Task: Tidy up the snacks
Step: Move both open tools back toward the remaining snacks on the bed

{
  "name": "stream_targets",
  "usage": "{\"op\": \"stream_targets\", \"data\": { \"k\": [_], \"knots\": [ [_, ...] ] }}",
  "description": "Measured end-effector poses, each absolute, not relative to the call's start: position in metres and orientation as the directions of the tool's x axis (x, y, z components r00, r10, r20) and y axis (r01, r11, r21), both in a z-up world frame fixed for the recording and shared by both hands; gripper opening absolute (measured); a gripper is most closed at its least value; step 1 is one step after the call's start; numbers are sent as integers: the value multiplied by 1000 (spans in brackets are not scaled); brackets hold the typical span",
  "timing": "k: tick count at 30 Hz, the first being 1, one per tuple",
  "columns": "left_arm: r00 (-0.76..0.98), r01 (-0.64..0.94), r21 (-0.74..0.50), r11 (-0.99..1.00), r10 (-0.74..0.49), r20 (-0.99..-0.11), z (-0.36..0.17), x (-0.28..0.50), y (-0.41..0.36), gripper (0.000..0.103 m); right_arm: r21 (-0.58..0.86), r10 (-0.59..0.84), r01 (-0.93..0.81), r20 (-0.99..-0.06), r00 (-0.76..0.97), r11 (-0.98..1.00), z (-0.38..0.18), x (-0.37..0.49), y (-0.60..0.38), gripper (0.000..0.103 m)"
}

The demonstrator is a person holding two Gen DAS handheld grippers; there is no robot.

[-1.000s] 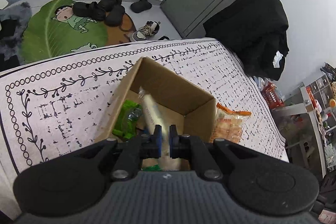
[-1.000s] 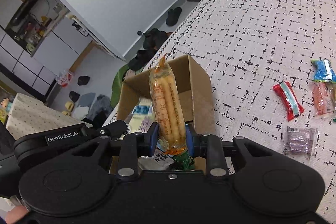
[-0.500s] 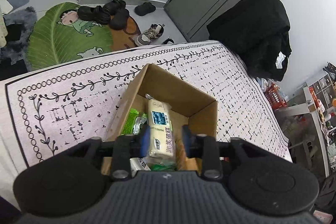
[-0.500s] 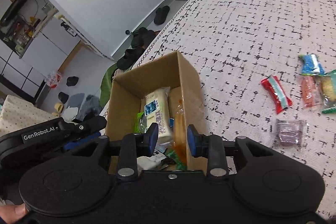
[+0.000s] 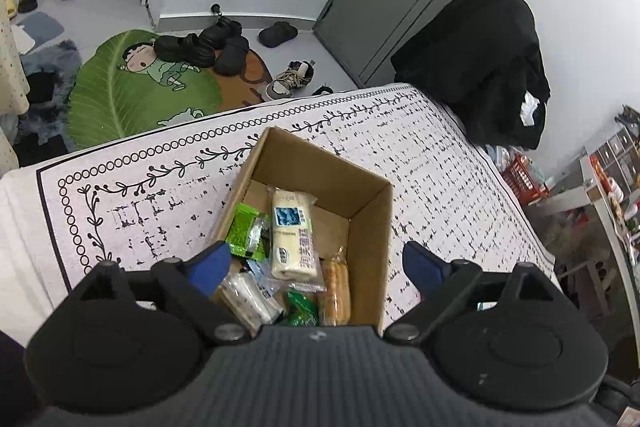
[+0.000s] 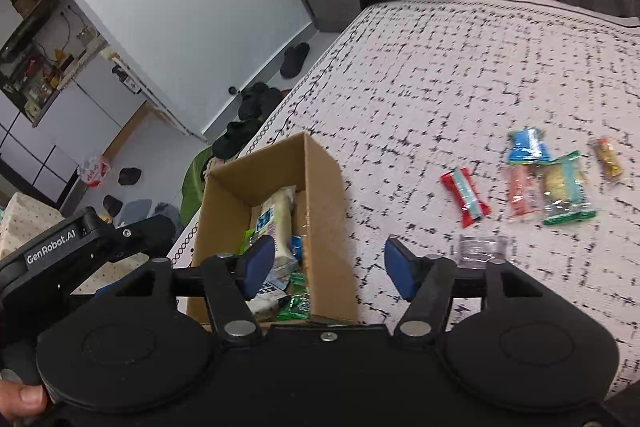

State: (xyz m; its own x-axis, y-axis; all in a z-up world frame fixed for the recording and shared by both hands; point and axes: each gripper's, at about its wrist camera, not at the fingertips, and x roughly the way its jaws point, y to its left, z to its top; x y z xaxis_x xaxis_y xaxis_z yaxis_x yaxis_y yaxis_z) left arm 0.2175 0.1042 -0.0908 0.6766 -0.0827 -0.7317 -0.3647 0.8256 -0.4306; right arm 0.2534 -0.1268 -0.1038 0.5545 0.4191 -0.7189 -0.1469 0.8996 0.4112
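The box [image 5: 362, 223] stands open on the patterned cloth [image 5: 440, 163], and both grippers hang above its near end.

In the left wrist view, the left gripper [image 5: 316, 265] has its jaws wide apart and holds nothing. Inside the box, from its left wall across: a green packet [image 5: 244, 229], a clear-wrapped snack [image 5: 250, 297] nearer the gripper, a long cream bar [image 5: 292, 239] with a blue label down the middle, a small green wrapper [image 5: 300, 309], and an orange stick pack [image 5: 334, 291] against the right wall.

In the right wrist view, the right gripper [image 6: 329, 265] also has its jaws spread, empty, straddling the box's right wall. Right of the box, loose on the cloth, lie a clear packet [image 6: 478, 251], a red bar [image 6: 466, 197], a blue packet [image 6: 526, 145], an orange packet [image 6: 522, 195], a green-edged packet [image 6: 564, 193] and a small yellow snack [image 6: 610, 157].
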Motion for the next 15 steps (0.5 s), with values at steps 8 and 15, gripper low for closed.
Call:
{"op": "stream_targets", "data": {
  "k": [8, 15],
  "knots": [
    [685, -328, -410, 851, -84, -723, -76, 206, 80, 99, 406, 381, -102, -699, 605, 908, -97, 238, -160, 86],
    [711, -281, -407, 869, -96, -696, -65, 200, 56, 103, 422, 357, -62, -667, 654, 904, -91, 230, -195, 100]
  ]
}}
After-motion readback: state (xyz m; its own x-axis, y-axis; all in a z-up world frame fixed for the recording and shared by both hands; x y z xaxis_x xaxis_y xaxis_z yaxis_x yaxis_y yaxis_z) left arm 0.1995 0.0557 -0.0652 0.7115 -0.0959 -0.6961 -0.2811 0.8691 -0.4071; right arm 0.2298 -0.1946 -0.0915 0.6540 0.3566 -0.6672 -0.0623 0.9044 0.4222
